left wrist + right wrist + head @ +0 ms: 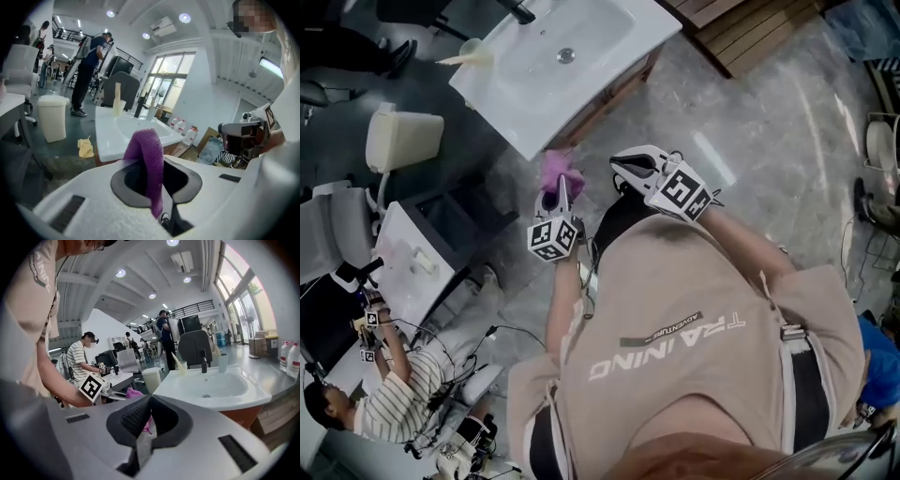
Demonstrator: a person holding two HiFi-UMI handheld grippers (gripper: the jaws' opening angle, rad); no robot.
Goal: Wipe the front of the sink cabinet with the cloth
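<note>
Head view: we see the L tool [561,190] grasping the purple cloth [560,169] just below the white sink [581,66], near the cabinet front [614,94], w/ the R tool [623,172] just beside it. L gripper view: cloth [147,159] is pinched between the jaws & sticks up past them, sink [119,133] beyond. R gripper view: R tool [149,401] is clenched on nothing, cloth [133,392] just behind its tips.
</note>
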